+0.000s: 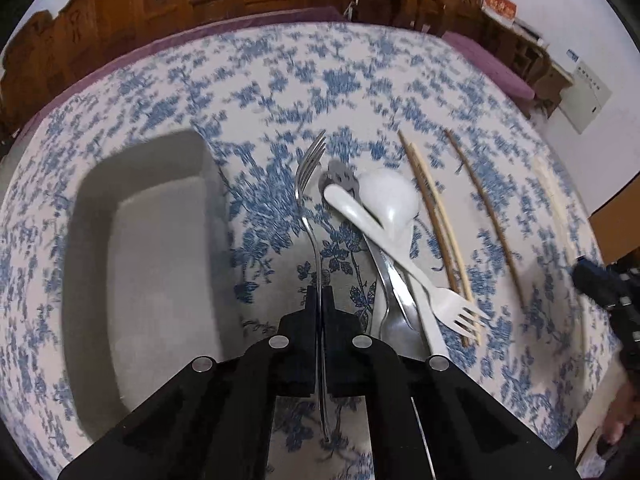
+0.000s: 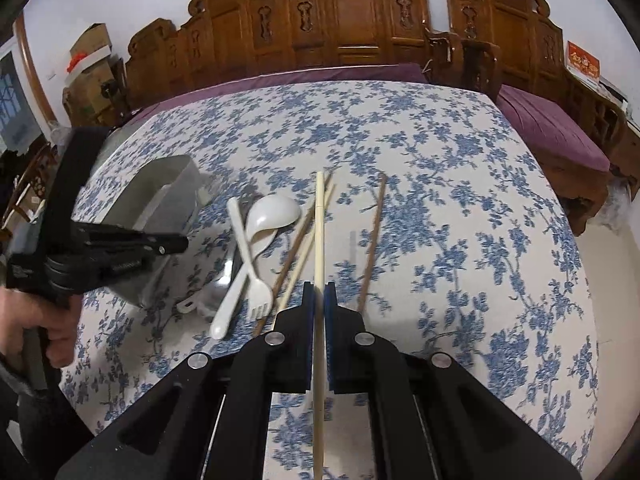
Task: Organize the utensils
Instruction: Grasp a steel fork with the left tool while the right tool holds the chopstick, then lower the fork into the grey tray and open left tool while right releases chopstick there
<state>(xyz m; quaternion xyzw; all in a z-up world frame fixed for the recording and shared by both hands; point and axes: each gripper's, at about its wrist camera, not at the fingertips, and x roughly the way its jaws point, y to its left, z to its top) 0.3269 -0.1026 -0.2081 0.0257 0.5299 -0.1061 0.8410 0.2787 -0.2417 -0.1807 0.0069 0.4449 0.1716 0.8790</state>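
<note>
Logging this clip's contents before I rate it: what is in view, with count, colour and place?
tray: one, grey, table's left
metal fork: one, silver, in left claw
plastic fork: one, white, central pile
ladle: one, white, central pile
chopstick: one, cream, in right claw
loose chopsticks: three, tan and brown, right of pile
tablecloth: one, blue floral
left claw: black, shut
right claw: black and blue, shut
</note>
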